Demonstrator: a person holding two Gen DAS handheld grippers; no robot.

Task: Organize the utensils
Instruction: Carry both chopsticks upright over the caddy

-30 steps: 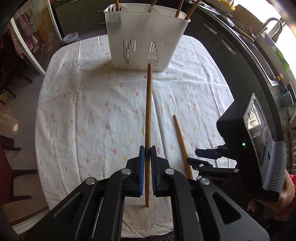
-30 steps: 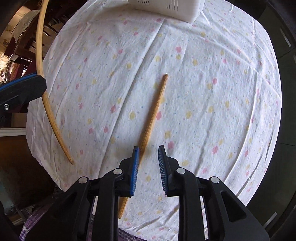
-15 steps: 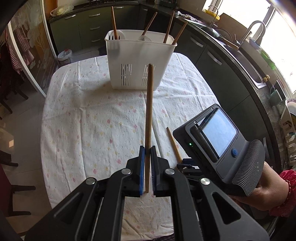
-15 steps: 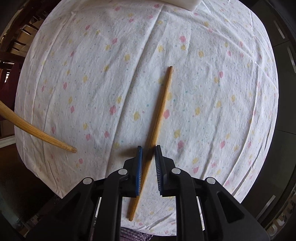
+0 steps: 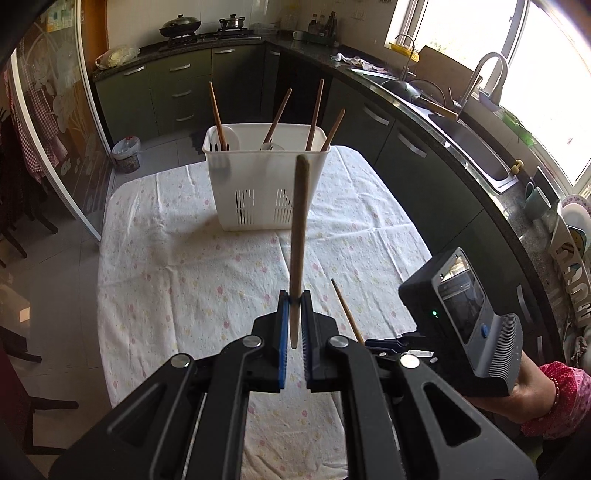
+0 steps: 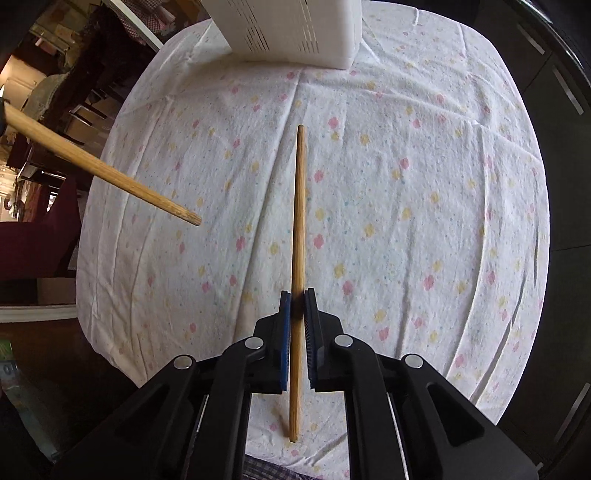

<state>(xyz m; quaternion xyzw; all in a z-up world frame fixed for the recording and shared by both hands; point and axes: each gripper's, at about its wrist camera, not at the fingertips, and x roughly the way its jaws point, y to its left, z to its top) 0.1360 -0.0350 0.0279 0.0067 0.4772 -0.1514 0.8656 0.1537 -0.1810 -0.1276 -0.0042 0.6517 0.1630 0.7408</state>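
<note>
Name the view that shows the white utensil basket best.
Left wrist view: the white utensil basket shows whole, its open top holding wooden handles, standing on the tablecloth. The right wrist view catches only its slotted lower wall, cropped by the top edge.

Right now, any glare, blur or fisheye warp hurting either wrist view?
Left wrist: window blown out, counter edge bowed by the fisheye, held chopstick's tip soft. Right wrist: even light, tablecloth sharp, corners dark, the chopstick there crisp.
</note>
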